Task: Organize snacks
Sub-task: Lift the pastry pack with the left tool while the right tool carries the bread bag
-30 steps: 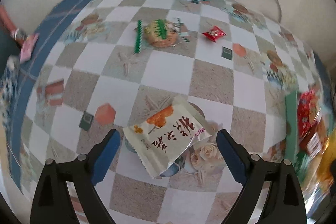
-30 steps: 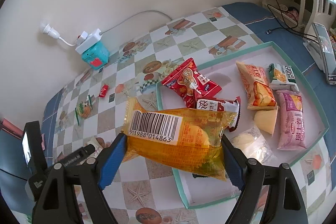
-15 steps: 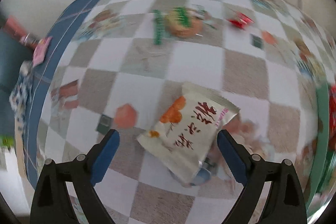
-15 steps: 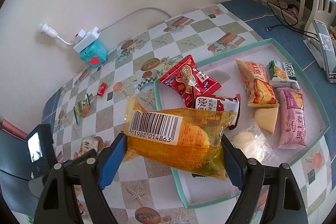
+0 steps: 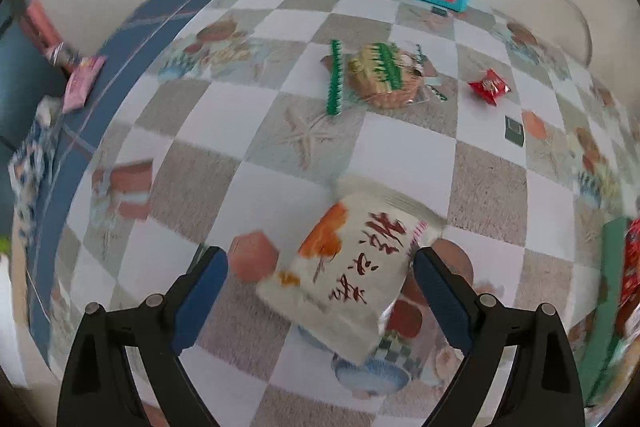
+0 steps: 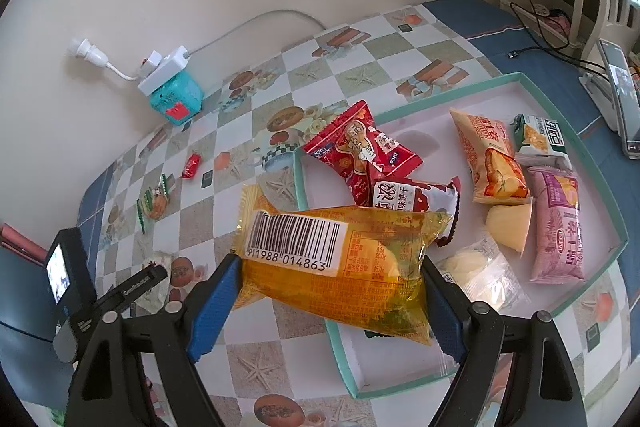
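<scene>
Snacks: right claw [image 6: 330, 301] pinching yellow packet [image 6: 336, 259]; left claw [image 5: 320, 291] spread around white packet [image 5: 348, 275].

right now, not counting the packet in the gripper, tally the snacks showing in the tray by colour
red packets: 2
orange packet: 1
green and white packet: 1
purple packet: 1
pale yellow piece: 1
clear packet: 1
total: 7

cream snack packet [image 5: 352, 267] flat on tablecloth – orange packet [image 6: 336, 263] held above tray edge.
</scene>
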`<state>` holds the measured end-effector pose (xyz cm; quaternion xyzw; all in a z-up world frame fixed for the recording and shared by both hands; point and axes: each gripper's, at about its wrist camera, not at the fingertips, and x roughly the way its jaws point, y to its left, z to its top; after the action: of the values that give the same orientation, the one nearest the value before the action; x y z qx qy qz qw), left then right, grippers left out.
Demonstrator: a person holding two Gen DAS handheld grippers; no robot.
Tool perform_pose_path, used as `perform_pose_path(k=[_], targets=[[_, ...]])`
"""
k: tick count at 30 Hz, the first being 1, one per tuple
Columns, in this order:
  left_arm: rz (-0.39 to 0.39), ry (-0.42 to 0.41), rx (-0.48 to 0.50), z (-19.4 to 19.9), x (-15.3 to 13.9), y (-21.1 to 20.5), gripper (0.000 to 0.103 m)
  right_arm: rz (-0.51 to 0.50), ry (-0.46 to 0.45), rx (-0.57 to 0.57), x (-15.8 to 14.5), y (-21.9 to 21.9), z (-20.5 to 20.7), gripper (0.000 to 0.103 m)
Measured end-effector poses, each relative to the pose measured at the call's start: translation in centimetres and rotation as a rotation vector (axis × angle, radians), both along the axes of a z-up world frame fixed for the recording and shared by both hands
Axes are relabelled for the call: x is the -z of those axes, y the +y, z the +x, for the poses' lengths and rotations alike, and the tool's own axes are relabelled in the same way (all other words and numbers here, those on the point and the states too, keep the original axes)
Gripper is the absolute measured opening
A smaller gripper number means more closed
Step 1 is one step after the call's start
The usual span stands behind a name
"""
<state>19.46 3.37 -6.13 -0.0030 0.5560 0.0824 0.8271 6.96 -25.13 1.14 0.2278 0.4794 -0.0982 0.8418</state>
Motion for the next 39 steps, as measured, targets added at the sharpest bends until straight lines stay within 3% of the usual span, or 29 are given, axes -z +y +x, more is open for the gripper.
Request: perform_pose_path(k=[3, 6, 8, 11, 12, 15, 18, 31, 39], targets=[[0.032, 0.028, 0.025, 0.3, 0.8, -0.1, 0.094, 0.000, 0.004, 0.004, 0.1, -0.1, 0.1, 0.087], [-0.068, 0.049, 0.042, 0.5, 0.8, -0.1, 0.094, -0.002, 0.010, 0.004, 0.3, -0.1, 0.2, 0.087], [-0.074, 0.055, 0.050, 0.4, 0.8, -0.5, 0.092, 0.002, 0.011, 0.000, 0.3, 0.0, 0.2, 0.087], [-0.072, 0.049, 0.057, 0.3, 0.7, -1.0, 0.067, 0.002, 0.011, 0.002, 0.3, -0.1, 0.2, 0.087], [-0.081, 0.044, 0.059, 0.3, 0.5, -1.1, 0.065, 0.001, 0.011, 0.003, 0.3, -0.1, 0.2, 0.087], [0.006, 0.045, 0.064, 0.2, 0.3, -1.8, 0.064, 0.001, 0.012, 0.005, 0.3, -0.1, 0.2, 0.087], [-0.027, 0.041, 0.055, 0.0, 0.0, -1.7, 0.064, 0.003, 0.011, 0.004, 0.3, -0.1, 0.2, 0.087], [-0.089, -0.213, 0.034, -2.7, -9.8, -1.5, 0.064, -0.013, -0.070, 0.020, -2.4, -0.8, -0.9, 0.087], [-0.117, -0.292, 0.068, -4.4, -13.3, -2.7, 0.064, -0.053, -0.120, 0.115, -4.5, -3.7, -2.5, 0.087]])
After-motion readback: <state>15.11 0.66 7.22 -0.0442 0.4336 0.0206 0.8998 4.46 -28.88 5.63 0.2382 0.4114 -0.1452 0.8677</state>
